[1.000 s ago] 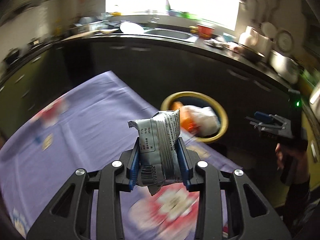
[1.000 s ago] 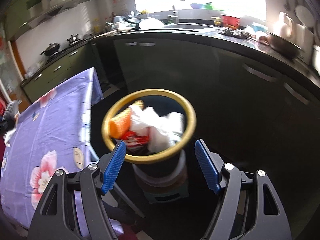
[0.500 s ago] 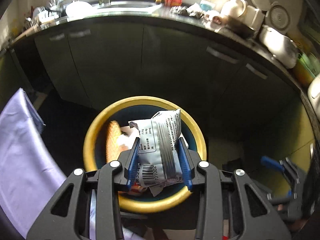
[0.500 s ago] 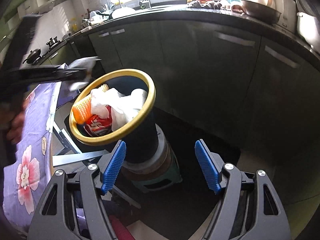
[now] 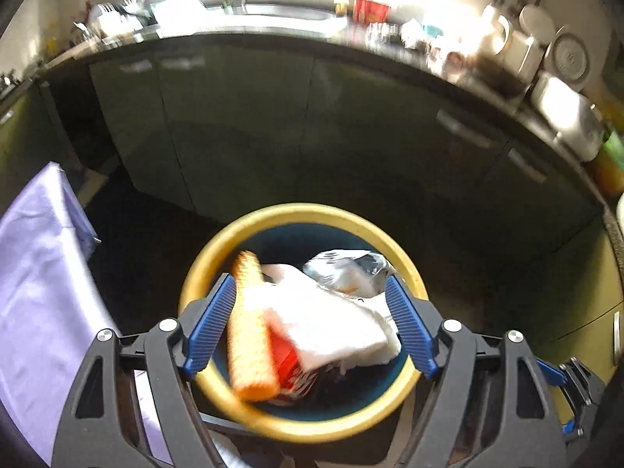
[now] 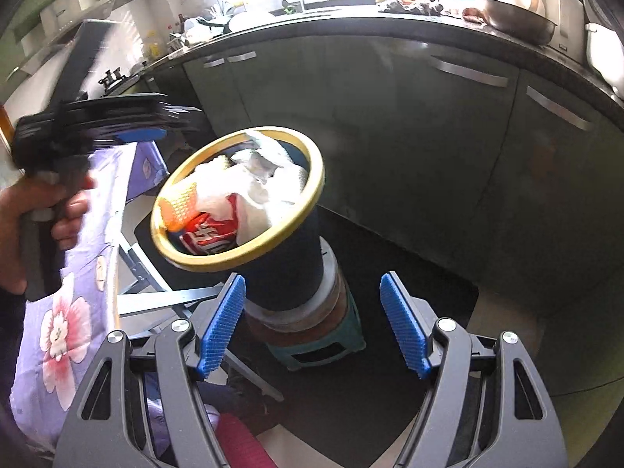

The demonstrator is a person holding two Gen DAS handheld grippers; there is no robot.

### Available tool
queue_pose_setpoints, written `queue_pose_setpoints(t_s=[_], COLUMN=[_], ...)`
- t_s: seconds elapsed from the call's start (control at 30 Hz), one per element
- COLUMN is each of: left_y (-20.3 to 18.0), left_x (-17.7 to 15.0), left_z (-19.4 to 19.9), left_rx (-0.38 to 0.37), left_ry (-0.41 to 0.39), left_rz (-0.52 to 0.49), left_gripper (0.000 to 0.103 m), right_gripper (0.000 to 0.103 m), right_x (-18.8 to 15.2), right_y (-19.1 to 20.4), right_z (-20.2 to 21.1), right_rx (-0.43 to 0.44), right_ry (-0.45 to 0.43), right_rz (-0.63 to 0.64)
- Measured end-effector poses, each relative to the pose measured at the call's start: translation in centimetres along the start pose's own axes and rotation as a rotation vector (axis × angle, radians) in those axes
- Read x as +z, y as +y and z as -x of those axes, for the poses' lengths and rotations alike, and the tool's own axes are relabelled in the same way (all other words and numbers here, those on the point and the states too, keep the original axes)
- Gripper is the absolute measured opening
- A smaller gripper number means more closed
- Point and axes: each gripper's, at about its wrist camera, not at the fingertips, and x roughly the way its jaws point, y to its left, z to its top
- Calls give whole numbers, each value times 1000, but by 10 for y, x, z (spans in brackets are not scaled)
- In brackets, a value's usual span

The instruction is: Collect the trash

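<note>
The left gripper hangs over the bin, and its jaws have just been opening, with nothing between them now. A second ago they held the silver packet; it now lies inside the bin, on the white paper beside the orange roll. So this piece of trash seems delivered. The right gripper stays open and empty, low beside the bin
</note>
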Motion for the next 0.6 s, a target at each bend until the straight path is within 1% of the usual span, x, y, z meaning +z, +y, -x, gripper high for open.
queue_pose_setpoints(t_s=[0.07, 0.13, 0.17, 0.2, 0.33, 0.37, 0.43, 0.47, 0.6], left_y=[10, 21, 27, 32, 54, 60, 74, 81, 105], left_x=[-16, -33, -46, -58, -111, -120, -147, -164, -217], left_z=[40, 77, 98, 118, 197, 212, 248, 267, 314], left_rx=[7, 9, 15, 34, 144, 167, 228, 270, 409], left_ry=[-81, -140, -170, -196, -318, -344, -401, -430, -477], left_rz=[8, 22, 23, 17, 31, 40, 65, 86, 173], left_gripper=[82, 84, 87, 89, 94, 96, 96, 96, 96], right_gripper=[72, 72, 73, 76, 77, 77, 77, 77, 85], right_x=[-2, -5, -7, -10, -16, -17, -20, -21, -28], right_y=[8, 18, 24, 31, 58, 66, 85, 94, 130], right_z=[3, 8, 11, 14, 26, 30, 37, 41, 57], right_rx=[11, 27, 38, 50, 89, 100, 126, 143, 185], right_ry=[-2, -8, -12, -18, -36, -41, -56, -64, -101], right_rz=[9, 25, 36, 48, 96, 111, 142, 162, 234])
